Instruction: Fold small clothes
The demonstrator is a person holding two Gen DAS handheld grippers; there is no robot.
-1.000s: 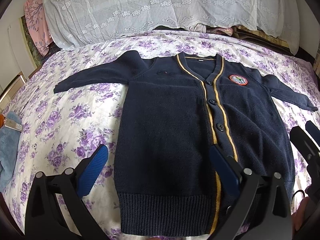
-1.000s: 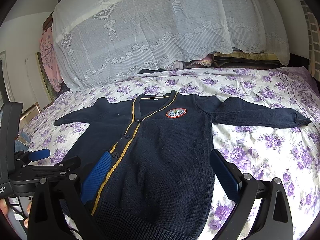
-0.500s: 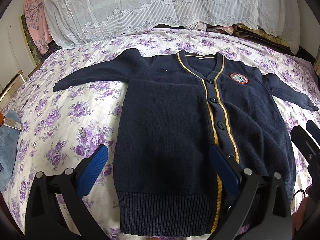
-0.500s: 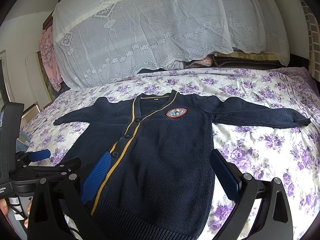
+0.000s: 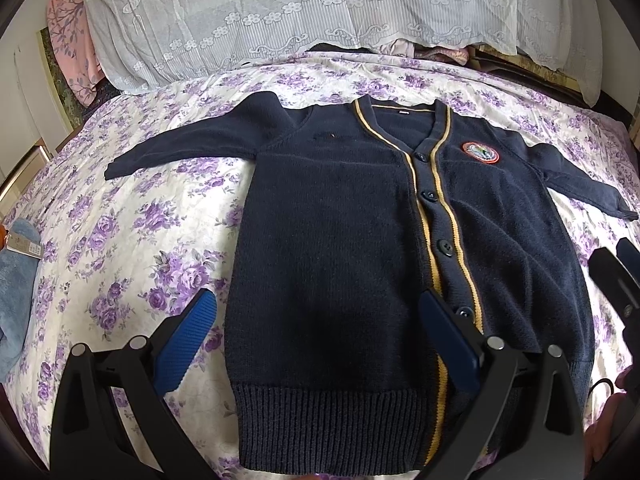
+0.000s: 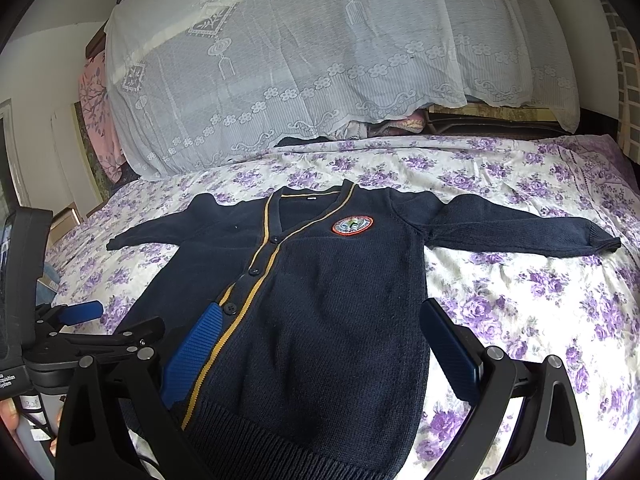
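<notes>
A navy cardigan (image 5: pixel 340 240) with yellow trim, buttons and a round chest badge lies flat and buttoned on the floral bedsheet (image 5: pixel 132 240), sleeves spread out to both sides. It also shows in the right wrist view (image 6: pixel 320 300). My left gripper (image 5: pixel 316 328) is open and empty, hovering over the cardigan's lower left half above the ribbed hem. My right gripper (image 6: pixel 316 336) is open and empty over the lower right half. The left gripper shows at the left edge of the right wrist view (image 6: pixel 92 328).
A pile covered by a white lace cloth (image 5: pixel 300 12) stands at the bed's far side. A blue towel (image 5: pixel 16 280) lies at the left edge. Pink fabric (image 5: pixel 68 40) hangs at the back left.
Both views have shifted very slightly; the cardigan lies as before and both grippers stay open.
</notes>
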